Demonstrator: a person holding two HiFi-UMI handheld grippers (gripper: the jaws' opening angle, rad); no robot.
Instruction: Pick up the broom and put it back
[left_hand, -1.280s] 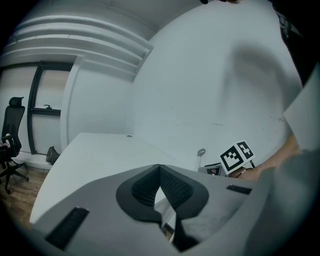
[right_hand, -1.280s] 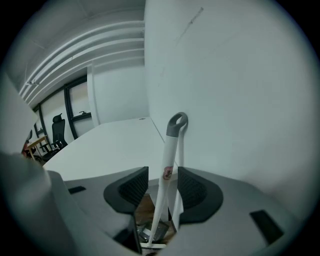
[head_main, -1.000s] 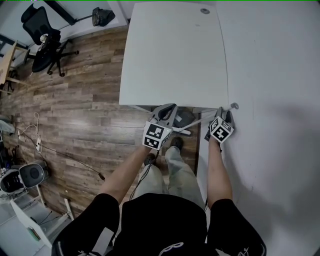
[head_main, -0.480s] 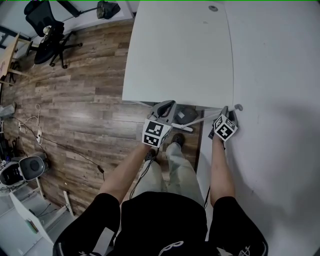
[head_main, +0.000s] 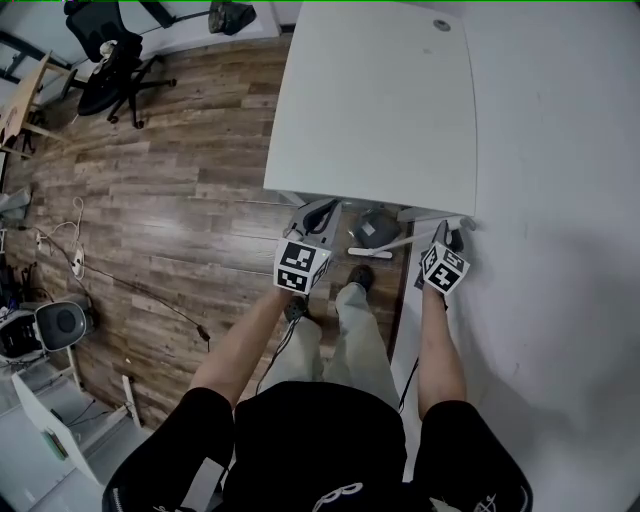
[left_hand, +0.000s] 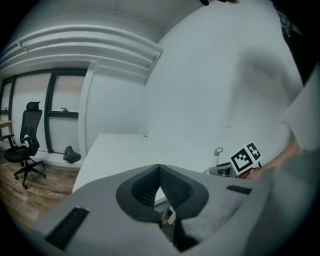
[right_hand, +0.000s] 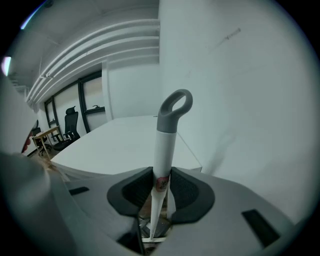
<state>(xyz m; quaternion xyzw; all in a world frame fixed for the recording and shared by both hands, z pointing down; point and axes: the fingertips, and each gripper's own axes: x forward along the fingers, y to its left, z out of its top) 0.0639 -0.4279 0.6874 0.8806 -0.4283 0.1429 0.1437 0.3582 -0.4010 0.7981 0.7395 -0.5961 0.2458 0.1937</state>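
Right tool (right_hand: 161, 174): jaws have just been closing; pads now clamp the broom (right_hand: 165, 145) on its white handle, below the grey loop (right_hand: 176, 106).

Left tool (left_hand: 159, 169): jaws closed, tips touching, nothing between them.

Head view: both tools sit at the near edge of the white desk (head_main: 380, 100), the right one beside the wall (head_main: 560, 180). The broom handle slants from the right tool down-left, above the wooden floor (head_main: 170, 200).

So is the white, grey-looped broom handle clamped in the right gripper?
Clamped. The right gripper has just been closing its jaws; its dark pads press both sides of the white broom handle.
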